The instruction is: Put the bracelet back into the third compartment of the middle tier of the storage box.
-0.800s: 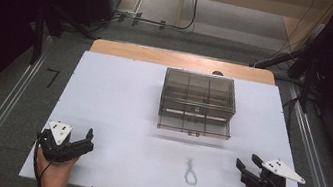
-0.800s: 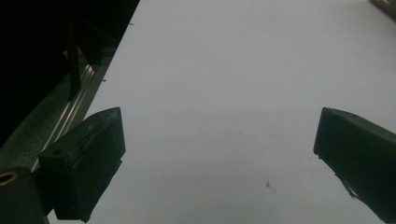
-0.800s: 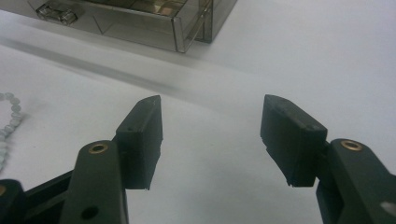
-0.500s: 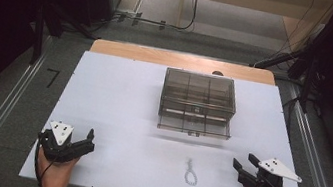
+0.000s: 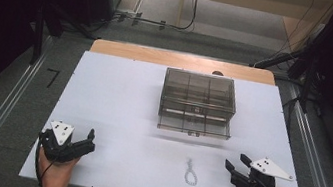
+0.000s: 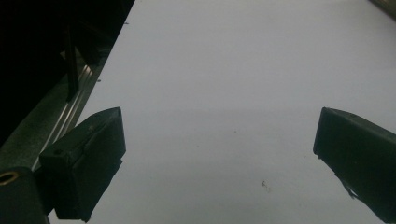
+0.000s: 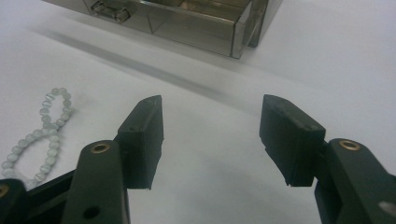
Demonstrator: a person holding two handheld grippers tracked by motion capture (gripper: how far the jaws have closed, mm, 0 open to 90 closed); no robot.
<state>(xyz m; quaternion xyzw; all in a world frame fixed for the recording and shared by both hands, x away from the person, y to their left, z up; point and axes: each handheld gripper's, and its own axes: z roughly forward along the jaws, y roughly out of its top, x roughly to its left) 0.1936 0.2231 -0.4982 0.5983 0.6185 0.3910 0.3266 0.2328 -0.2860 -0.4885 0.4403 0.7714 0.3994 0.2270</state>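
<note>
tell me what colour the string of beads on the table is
Pale, whitish-green string of round beads; right gripper view shows it best.

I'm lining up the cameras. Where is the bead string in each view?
High view: bead string lies low centre on the white table.
Left gripper view: not in it.
Right gripper view: bead string at left edge.
Shared landmark: clear drawer box.

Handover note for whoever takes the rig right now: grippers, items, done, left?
Left gripper: open, nothing in it, at the near left of the table.
Right gripper: open, nothing in it, at the near right, jaws towards the bead bracelet.
Bracelet lies loose on the table between the grippers, untouched.
Clear drawer box sits behind it, apart.
Done: nothing yet. Left: probably pick up the bracelet.
</note>
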